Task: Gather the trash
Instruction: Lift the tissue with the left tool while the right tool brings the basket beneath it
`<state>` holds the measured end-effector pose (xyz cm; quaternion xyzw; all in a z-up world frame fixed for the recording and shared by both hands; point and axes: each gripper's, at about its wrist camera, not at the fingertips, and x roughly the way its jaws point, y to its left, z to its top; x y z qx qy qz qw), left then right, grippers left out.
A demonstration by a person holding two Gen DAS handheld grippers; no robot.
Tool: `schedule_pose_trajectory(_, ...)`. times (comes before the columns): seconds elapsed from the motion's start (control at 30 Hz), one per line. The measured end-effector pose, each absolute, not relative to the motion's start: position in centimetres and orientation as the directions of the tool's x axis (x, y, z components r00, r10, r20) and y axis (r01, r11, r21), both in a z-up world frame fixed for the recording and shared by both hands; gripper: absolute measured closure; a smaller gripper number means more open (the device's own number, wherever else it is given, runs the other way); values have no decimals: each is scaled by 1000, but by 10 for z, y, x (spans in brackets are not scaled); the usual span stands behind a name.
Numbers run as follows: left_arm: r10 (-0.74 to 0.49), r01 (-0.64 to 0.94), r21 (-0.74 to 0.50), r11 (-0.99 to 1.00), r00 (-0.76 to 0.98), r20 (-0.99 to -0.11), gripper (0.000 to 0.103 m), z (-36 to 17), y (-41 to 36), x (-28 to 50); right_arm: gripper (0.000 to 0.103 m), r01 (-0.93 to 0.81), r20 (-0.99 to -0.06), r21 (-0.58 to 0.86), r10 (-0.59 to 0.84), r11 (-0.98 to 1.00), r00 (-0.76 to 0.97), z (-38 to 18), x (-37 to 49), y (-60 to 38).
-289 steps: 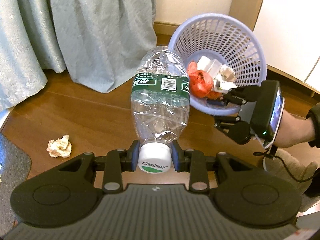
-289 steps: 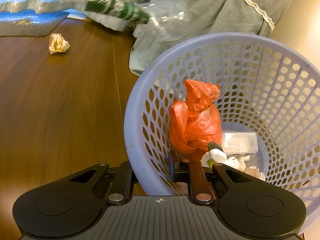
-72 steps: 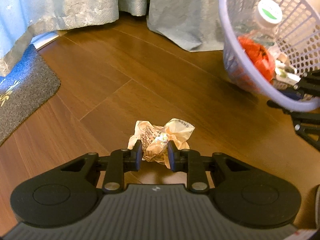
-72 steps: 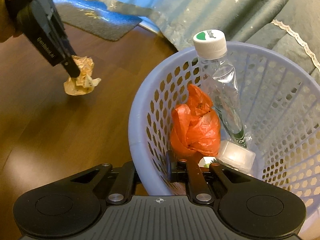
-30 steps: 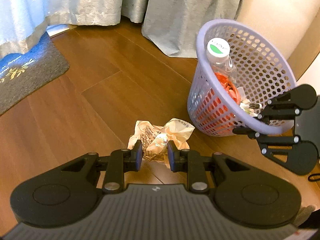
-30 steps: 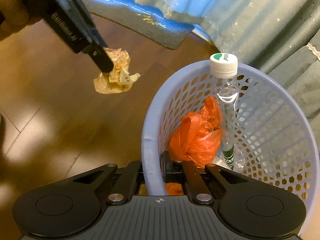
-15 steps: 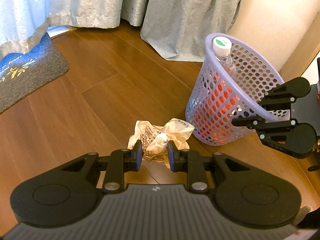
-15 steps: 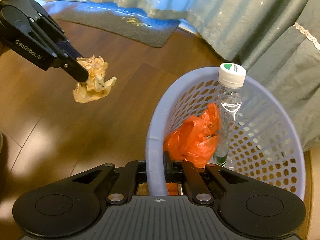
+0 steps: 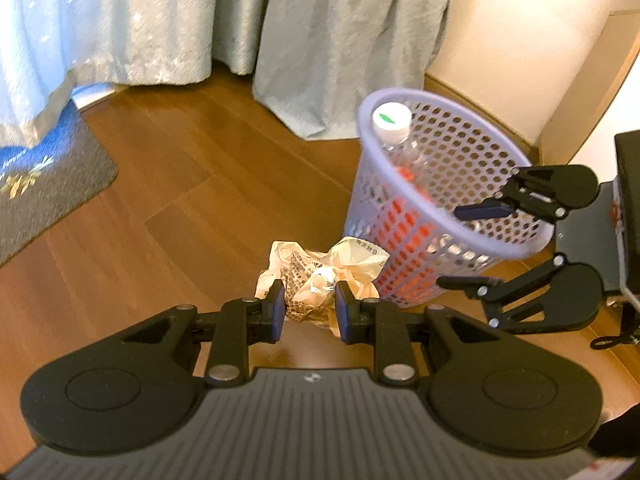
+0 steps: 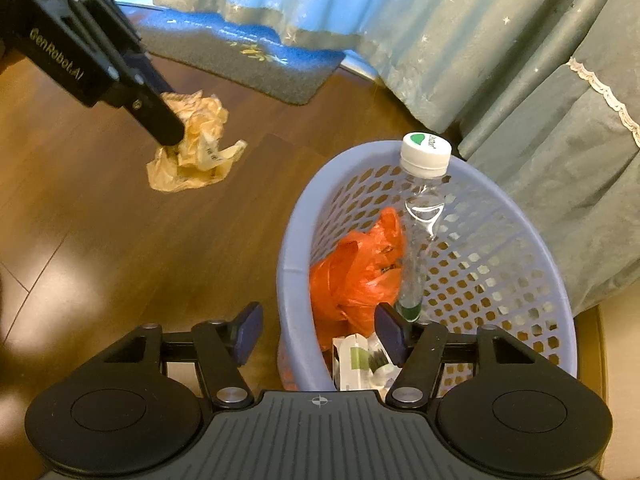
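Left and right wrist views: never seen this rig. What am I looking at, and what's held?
No robot arm here: a person carries a two-finger gripper in each hand, and each has a fisheye camera looking forward along its jaws. The black shape at the bottom of each picture is that gripper's own body.

Left wrist view: the left gripper is shut on a crumpled wrapper, held above the wood floor. The right gripper shows at the right, astride the basket rim.

Right wrist view: the right gripper has its jaws opening, one on each side of the rim and clear of it. Inside the basket are a bottle, an orange bag and small packaging. A mat lies by the curtains.
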<state>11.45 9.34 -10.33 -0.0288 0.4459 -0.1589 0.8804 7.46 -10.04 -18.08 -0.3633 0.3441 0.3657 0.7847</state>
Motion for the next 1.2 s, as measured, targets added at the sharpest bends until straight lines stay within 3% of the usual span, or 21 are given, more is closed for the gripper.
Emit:
schedule_pose_trajectory(0.4,-340,354,-147,924,580,-740,82,-38,70,133,44,-854,-789,-254,415,454,454,-136,64,-115)
schedule_pose_trajectory(0.7,-345,425,-91,900,573,-744,82,0,41,148,44,-832,-770,-100,487,545,411,-81,84,-138)
schedule_pose_trajectory(1.03,-369,468,-104,877,522,-769,82,29,-4,172,44,-751,-834,-95,361,653,419,-28,112,-170)
schedule_pose_trajectory(1.2,-375,475,-115,873,502,-779,82,43,-23,176,44,-600,-849,-25,300,800,436,-11,113,-194)
